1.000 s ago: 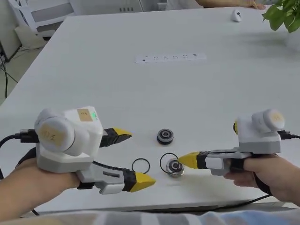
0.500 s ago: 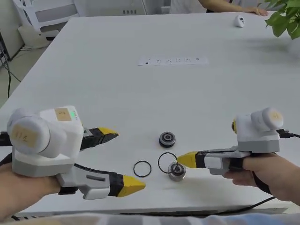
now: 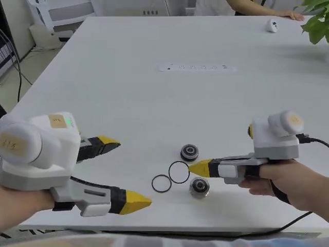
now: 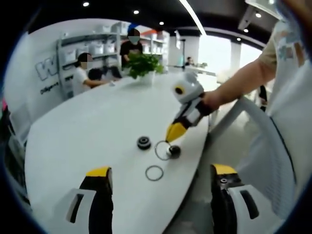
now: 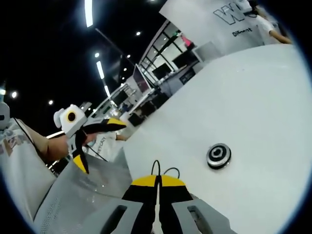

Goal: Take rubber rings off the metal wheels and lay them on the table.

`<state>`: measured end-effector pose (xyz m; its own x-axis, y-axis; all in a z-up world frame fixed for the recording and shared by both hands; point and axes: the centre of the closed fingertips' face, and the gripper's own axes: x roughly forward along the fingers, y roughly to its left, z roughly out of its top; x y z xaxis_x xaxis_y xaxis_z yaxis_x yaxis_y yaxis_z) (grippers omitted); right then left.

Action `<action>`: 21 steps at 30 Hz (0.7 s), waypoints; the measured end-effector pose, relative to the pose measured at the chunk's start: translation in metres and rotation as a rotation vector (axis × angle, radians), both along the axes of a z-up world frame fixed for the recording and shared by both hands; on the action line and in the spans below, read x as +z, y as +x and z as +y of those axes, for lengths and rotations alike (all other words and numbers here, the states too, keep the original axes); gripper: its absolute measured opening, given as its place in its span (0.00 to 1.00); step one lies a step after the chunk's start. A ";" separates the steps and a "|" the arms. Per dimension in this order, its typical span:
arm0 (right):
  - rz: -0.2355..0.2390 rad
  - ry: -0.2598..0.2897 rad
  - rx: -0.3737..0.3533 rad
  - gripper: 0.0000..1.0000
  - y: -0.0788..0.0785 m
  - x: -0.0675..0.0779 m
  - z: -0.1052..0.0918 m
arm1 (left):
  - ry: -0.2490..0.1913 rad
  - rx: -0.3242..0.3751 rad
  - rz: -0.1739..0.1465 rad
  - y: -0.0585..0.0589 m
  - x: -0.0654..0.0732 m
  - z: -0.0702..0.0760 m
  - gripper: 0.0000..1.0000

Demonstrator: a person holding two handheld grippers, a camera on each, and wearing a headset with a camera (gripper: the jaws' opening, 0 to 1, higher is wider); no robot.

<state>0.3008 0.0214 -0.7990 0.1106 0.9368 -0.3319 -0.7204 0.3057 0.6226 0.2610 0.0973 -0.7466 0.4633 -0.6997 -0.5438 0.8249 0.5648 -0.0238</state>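
The left tongs [image 3: 121, 170] hang wide apart, holding nothing. Just beyond them, one rubber ring [image 3: 152, 183] lies flat on the bench [image 3: 154, 92], near a bare metal wheel [image 3: 199, 187]. The right tongs [image 3: 198, 168] are pinched together on a second ring [image 3: 169, 172], low beside that wheel and not yet released. Farther off, another wheel [image 3: 189, 152] seems to carry its black ring, so I judge the task about halfway done.

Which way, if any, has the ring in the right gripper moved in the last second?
Yes. The rubber ring held by the right gripper has moved left, off the bare metal wheel it overlapped, toward the loose ring.
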 end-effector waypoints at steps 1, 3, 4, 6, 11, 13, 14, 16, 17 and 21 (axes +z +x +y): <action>-0.001 -0.002 0.003 0.00 0.001 0.000 0.002 | 0.001 0.003 -0.001 0.000 0.000 0.001 0.84; -0.005 -0.009 0.005 0.00 0.002 -0.001 0.005 | 0.004 0.010 -0.002 0.000 0.000 0.004 0.85; -0.006 -0.012 0.007 0.00 0.004 -0.002 0.008 | 0.004 0.013 -0.002 0.000 0.000 0.006 0.85; -0.006 -0.018 0.011 0.00 0.005 -0.003 0.011 | 0.003 0.020 -0.001 -0.001 0.000 0.009 0.85; -0.006 -0.041 0.030 0.00 0.004 -0.009 0.020 | 0.004 0.030 0.007 -0.003 -0.002 0.013 0.85; 0.000 -0.045 0.032 0.00 0.006 -0.013 0.022 | 0.003 0.035 0.010 -0.004 -0.003 0.014 0.85; 0.001 -0.052 0.034 0.00 0.007 -0.016 0.023 | 0.002 0.038 0.011 -0.004 -0.003 0.015 0.85; 0.003 -0.061 0.042 0.00 0.006 -0.018 0.025 | 0.000 0.041 0.012 -0.004 -0.003 0.016 0.85; 0.004 -0.064 0.043 0.00 0.006 -0.019 0.025 | 0.000 0.041 0.012 -0.004 -0.003 0.016 0.85; -0.007 -0.085 0.055 0.00 0.009 -0.024 0.028 | 0.001 0.045 0.013 -0.004 -0.003 0.018 0.85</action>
<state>0.3099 0.0491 -0.8230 0.0620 0.9102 -0.4095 -0.7417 0.3166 0.5913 0.2569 0.1153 -0.7494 0.4870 -0.6778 -0.5508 0.7985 0.6011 -0.0336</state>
